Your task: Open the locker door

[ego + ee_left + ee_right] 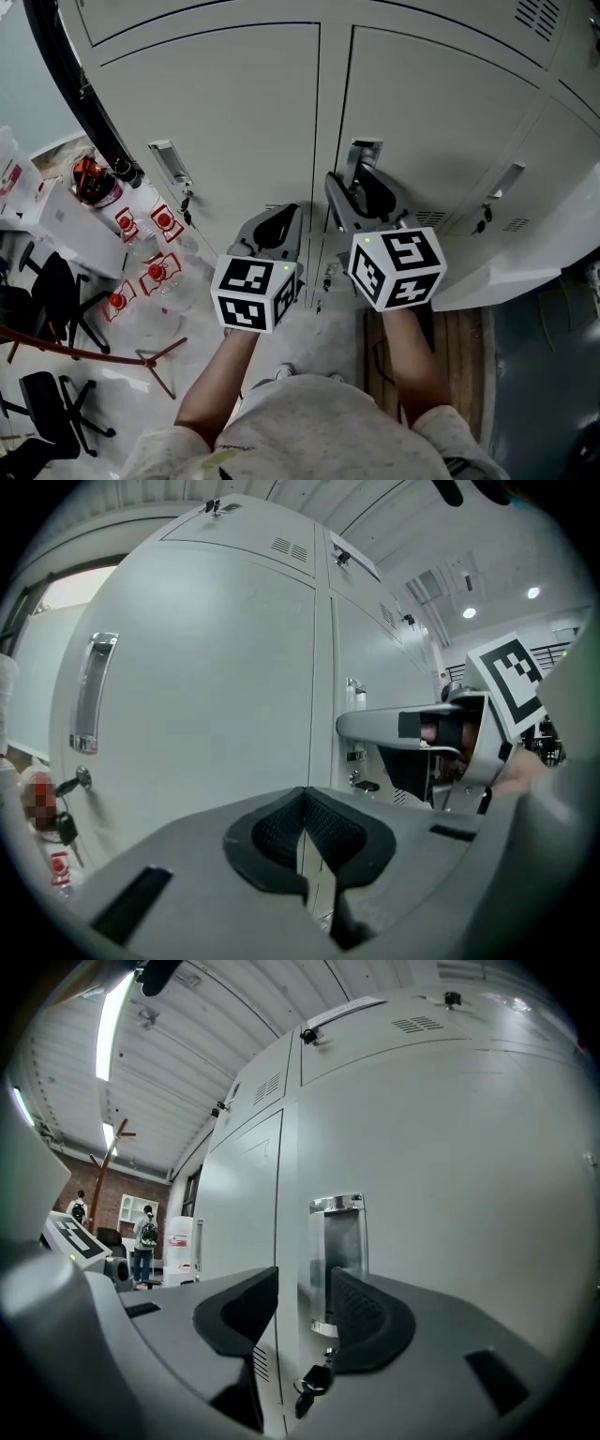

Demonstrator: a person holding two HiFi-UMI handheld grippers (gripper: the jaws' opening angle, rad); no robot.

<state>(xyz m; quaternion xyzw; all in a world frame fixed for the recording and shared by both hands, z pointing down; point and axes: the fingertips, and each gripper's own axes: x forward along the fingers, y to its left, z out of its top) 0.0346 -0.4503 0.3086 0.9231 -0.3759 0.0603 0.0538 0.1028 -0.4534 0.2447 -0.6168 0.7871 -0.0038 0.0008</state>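
Locker door (441, 112) stands shut straight ahead of you, its left edge on the seam (319, 141) beside the handle (337, 1251). Right gripper (305, 1288): jaws spread wide, handle showing in the gap, pads pressing on nothing. Left gripper (305, 799): jaws clenched together, empty, just left of that seam. Chairs (56, 281) and bottles (155, 277) crowd the floor at your left. Count: three handles in the head view, two grippers, one set of keys (307, 1393) under the handle. Cubes (255, 292) hide the door's lower part. A pale panel (525, 262) at your right is cut off and hard to identify.
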